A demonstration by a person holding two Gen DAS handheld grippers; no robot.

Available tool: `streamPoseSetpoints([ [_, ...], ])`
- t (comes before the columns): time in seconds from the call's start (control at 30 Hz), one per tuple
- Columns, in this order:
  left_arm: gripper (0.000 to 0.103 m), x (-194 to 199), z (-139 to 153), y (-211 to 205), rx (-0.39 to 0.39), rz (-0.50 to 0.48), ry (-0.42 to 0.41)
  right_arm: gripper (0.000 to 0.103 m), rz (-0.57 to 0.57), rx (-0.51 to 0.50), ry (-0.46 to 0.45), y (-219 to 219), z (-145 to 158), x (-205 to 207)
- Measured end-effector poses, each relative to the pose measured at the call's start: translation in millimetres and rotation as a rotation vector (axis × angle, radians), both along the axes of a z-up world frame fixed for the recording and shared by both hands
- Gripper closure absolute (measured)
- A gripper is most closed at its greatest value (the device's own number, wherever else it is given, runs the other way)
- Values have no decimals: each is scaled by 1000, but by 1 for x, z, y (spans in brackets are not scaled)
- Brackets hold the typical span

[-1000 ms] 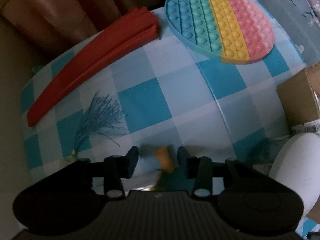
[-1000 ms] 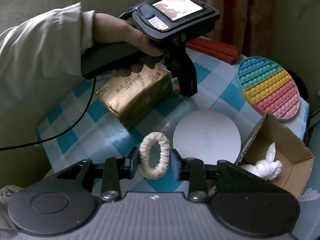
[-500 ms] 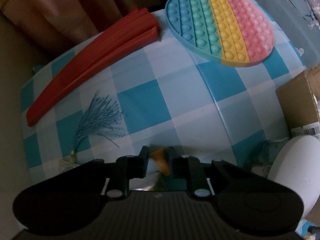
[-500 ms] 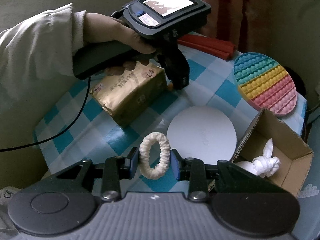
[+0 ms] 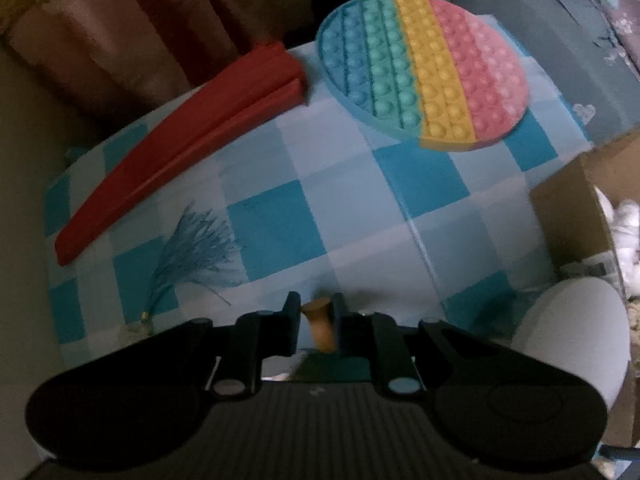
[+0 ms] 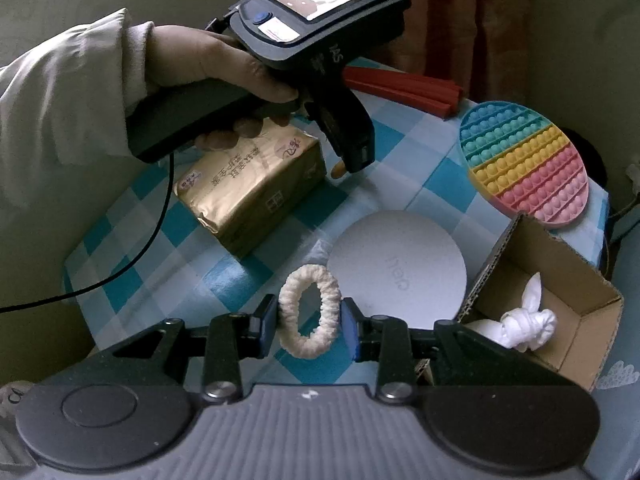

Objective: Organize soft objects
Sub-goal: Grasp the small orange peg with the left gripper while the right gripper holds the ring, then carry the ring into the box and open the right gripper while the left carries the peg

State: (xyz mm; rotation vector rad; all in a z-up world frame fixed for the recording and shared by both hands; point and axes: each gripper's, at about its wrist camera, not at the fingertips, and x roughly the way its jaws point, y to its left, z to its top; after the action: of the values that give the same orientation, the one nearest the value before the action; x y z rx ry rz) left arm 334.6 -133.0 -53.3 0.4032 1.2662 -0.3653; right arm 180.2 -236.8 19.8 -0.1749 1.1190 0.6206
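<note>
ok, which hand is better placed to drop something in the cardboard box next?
Right, probably. The right gripper grips the cream scrunchie beside the cardboard box; the left gripper is farther from it.

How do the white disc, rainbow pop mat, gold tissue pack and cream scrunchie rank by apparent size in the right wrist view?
1. gold tissue pack, rainbow pop mat and white disc: look alike, not ranked.
2. cream scrunchie: clearly smallest, despite being nearest.

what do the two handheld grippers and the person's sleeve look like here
The left gripper is a black pistol-grip unit with a small lit screen, a blue button and a white label on top; a thin black cable trails from it. The sleeve is loose and off-white. The right gripper has a ribbed grey body, black linkage arms with silver pivots, and blue-edged pads.
</note>
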Motion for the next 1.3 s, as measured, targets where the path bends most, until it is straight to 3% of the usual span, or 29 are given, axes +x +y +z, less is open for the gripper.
streamPoseSetpoints([
  [0.5,89,-59,29,-20,-10,-132,-40,64,-27,4,-15,0,6,-17],
  [0.9,89,-129,56,0,-61,-215,-72,64,-88,10,-11,-16,11,-50],
  [1.13,89,-173,66,-19,-105,-311,-61,64,-117,-28,-5,-27,11,-71],
  [1.3,89,-183,79,-49,-150,-371,-81,64,-205,-63,-34,-59,20,-79],
])
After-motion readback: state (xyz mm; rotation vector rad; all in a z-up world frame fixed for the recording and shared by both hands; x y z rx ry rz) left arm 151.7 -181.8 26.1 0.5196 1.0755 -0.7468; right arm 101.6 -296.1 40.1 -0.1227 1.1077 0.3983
